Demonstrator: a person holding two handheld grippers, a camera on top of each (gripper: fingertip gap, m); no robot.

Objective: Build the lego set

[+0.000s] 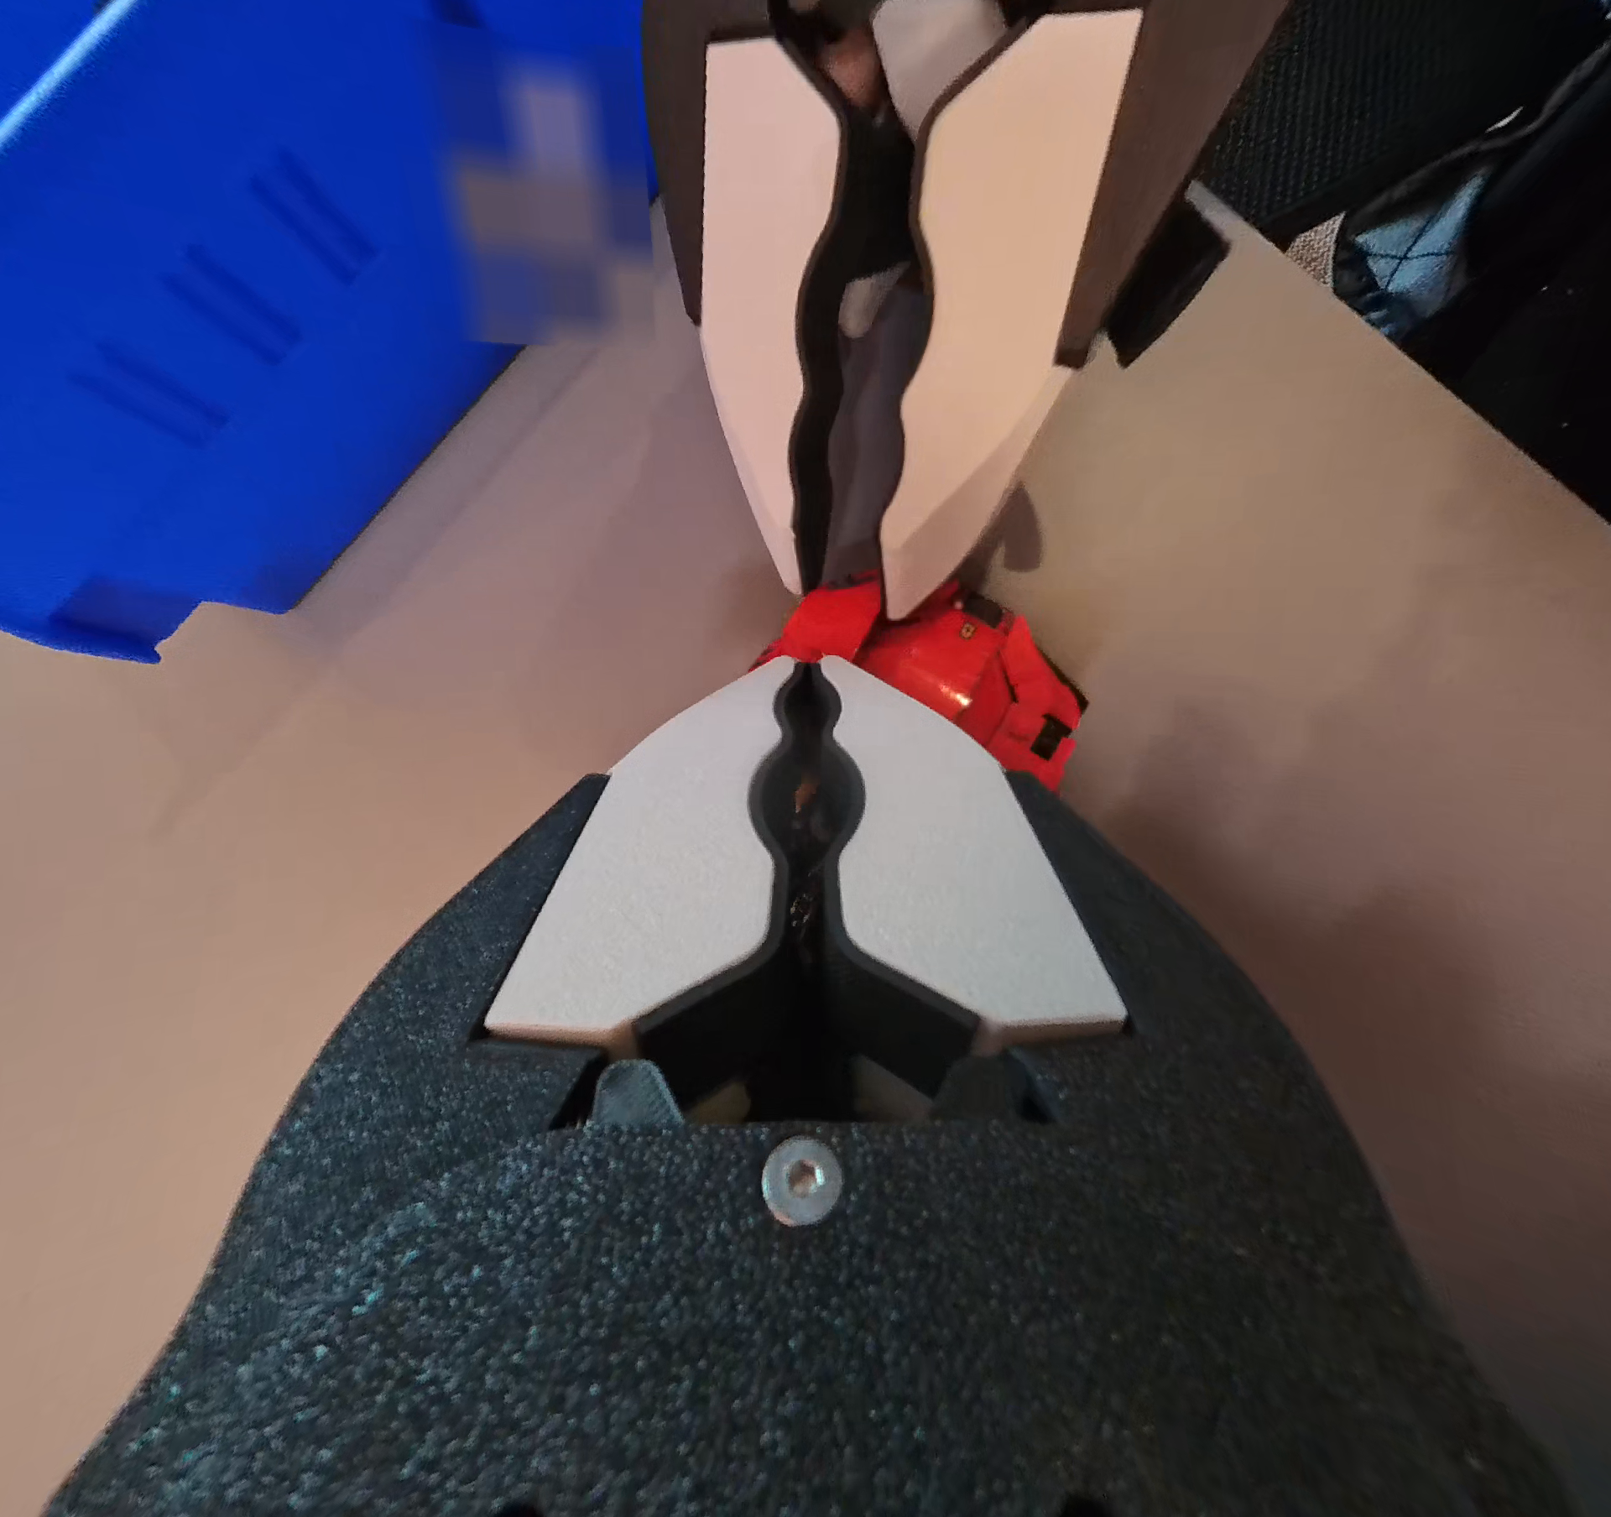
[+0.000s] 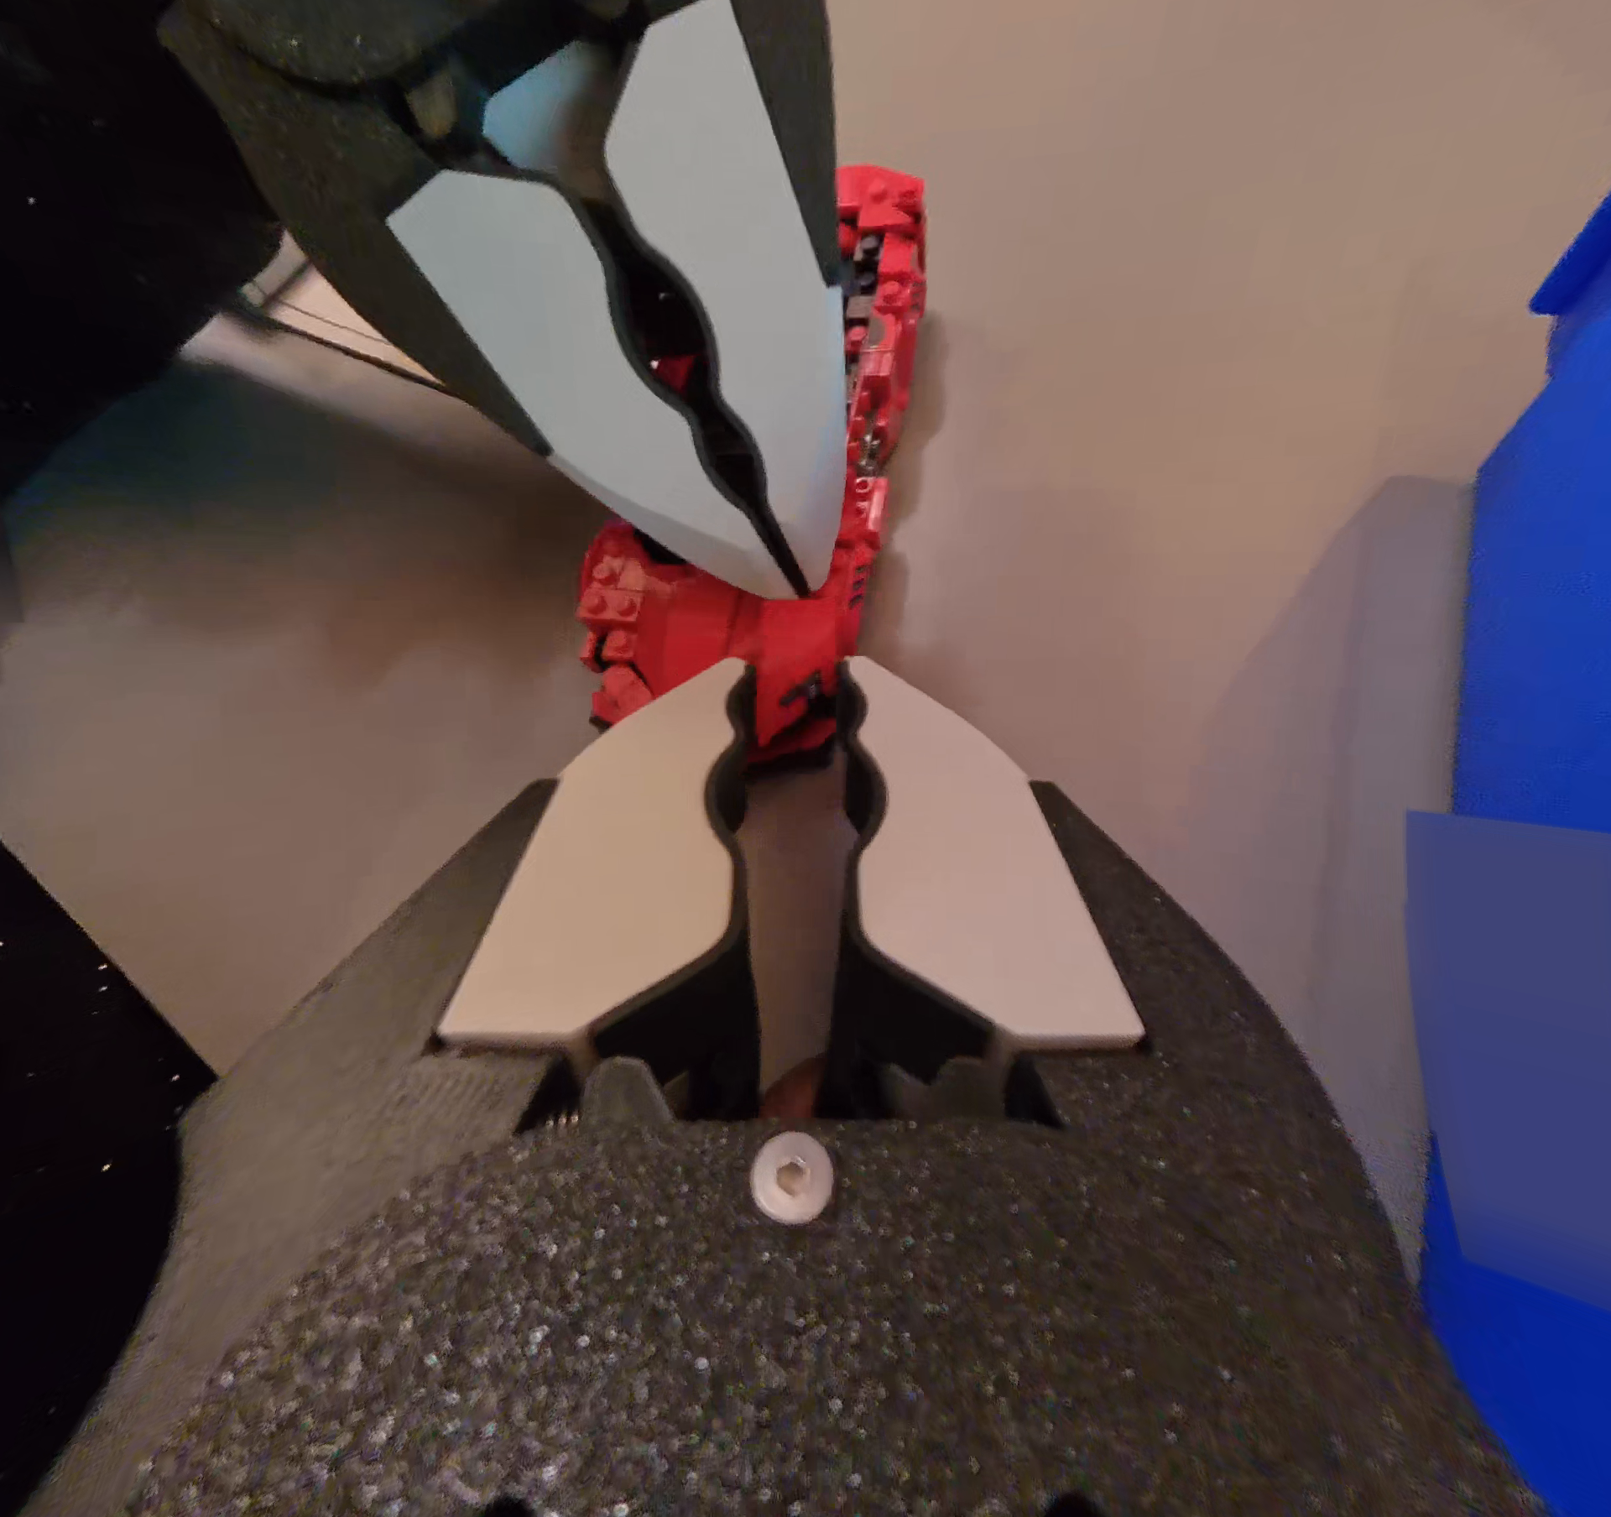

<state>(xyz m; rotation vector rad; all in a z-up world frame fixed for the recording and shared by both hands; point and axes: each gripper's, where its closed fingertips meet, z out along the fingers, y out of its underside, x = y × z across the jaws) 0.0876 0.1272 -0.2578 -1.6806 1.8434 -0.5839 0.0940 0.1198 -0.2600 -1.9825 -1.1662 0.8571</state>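
Pale beige tabletop [image 1: 366, 821], matte, with soft shadows under warm indoor light. Blue plastic bin [image 1: 218, 272] with slotted walls at far left. Dark mesh fabric [image 1: 1360, 106] beyond the tabletop's far right edge.

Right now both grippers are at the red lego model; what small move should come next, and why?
Probably press the left gripper gently down. Its shut tips meet the red lego model right where the right gripper clamps it above the table, so a piece there likely needs seating.
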